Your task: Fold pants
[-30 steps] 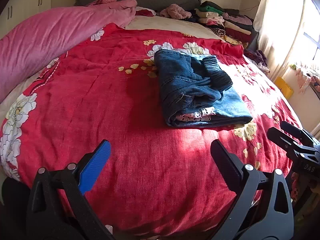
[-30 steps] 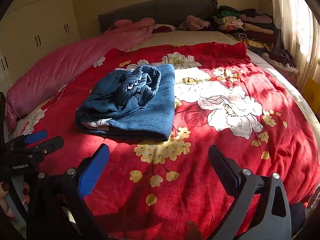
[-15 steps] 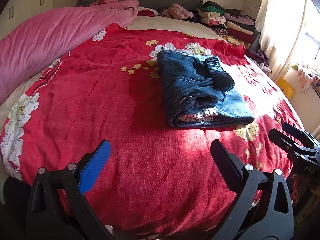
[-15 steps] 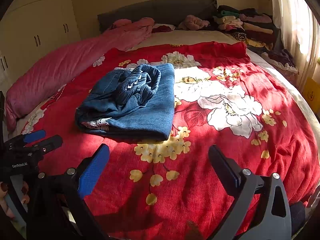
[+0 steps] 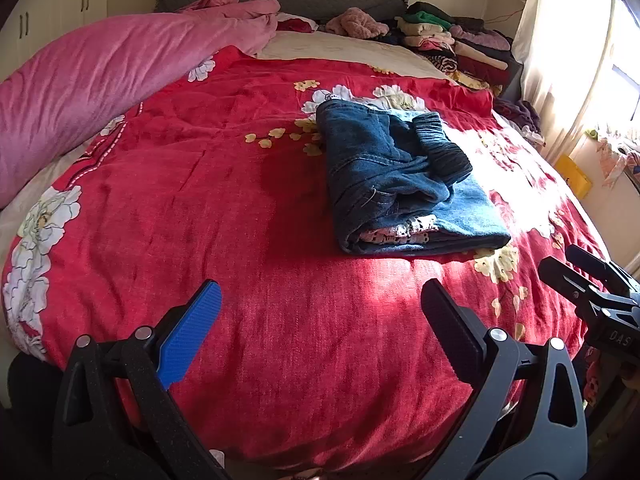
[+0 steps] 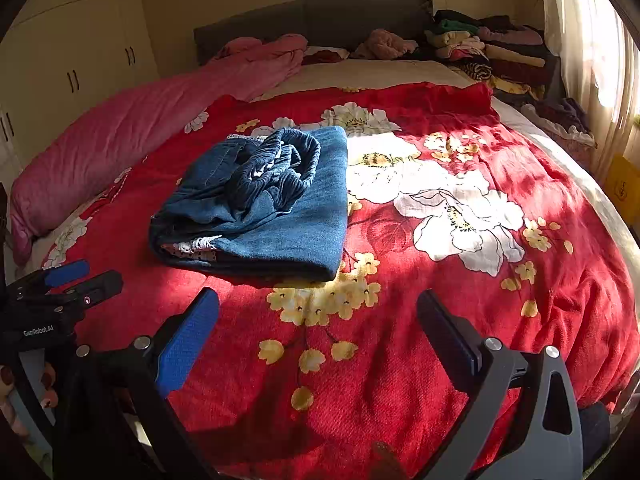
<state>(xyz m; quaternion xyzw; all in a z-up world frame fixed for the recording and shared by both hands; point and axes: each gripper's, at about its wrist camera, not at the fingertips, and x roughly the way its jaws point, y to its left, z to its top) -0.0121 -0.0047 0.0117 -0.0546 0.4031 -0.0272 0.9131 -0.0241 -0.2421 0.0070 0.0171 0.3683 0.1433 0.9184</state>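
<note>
The folded pants (image 5: pixel 396 184) are hiding their own lower layers, only a strip of patterned lining showing at the near edge; the red blanket (image 5: pixel 240 220) is running out past the bottom edge; the picture's right edge is cutting off the right gripper (image 5: pixel 588 280), leaving its finger spread unclear; the pile of clothes (image 6: pixel 488 52) is lying too far off to sort; fingertips (image 6: pixel 44 384) are peeking at the left edge, the hand itself hiding behind the left gripper (image 6: pixel 80 276)
</note>
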